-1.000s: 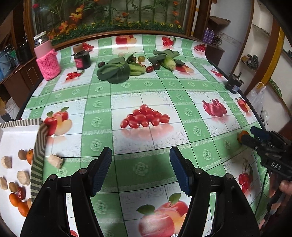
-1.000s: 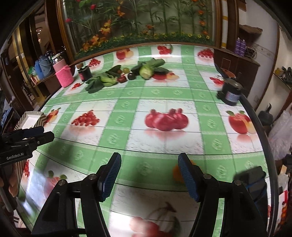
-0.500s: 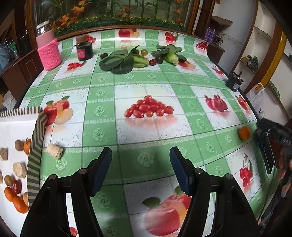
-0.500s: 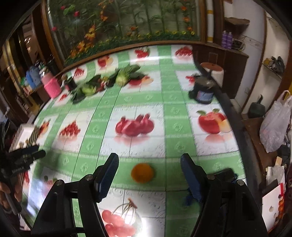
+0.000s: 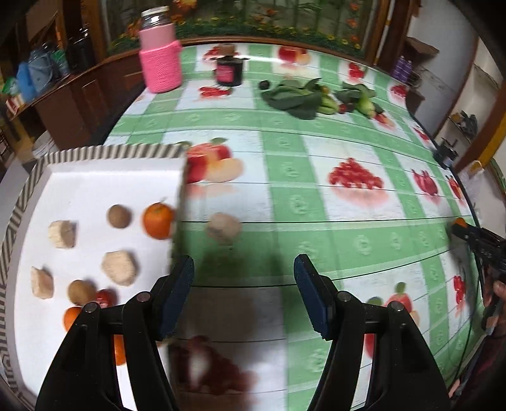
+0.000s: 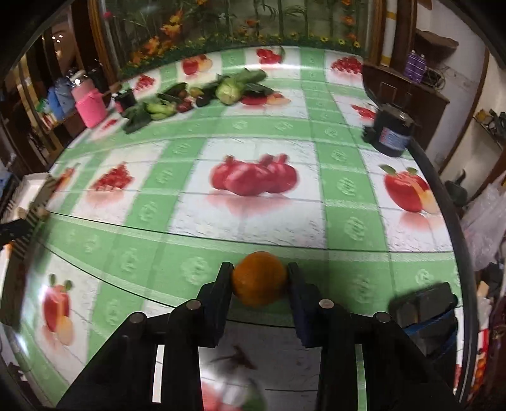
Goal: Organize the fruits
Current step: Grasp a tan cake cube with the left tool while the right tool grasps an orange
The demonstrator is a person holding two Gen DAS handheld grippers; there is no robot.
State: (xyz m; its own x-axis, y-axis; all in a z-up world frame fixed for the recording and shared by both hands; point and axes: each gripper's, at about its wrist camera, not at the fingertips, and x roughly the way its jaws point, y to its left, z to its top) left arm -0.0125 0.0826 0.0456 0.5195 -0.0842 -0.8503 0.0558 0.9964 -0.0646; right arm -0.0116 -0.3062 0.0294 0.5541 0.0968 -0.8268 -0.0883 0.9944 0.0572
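Now | right gripper (image 6: 258,278) closing, pads against orange (image 6: 258,279) | left gripper (image 5: 243,295) spread, empty, beige chunk (image 5: 224,228) ahead

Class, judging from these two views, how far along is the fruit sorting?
Done: several fruits, among them an orange, already lie in the white tray. In hand: the right tongs are closing on another orange. Left: a pale brown piece sits on the cloth beside the tray, ahead of the open left tongs.

A lived-in home dining room: fruit-print oilcloth (image 6: 253,221) covers the surface, dark wooden cabinets (image 5: 79,95) line the walls, a flower mural (image 6: 221,19) runs behind, and wall shelves (image 6: 436,41) carry bottles.
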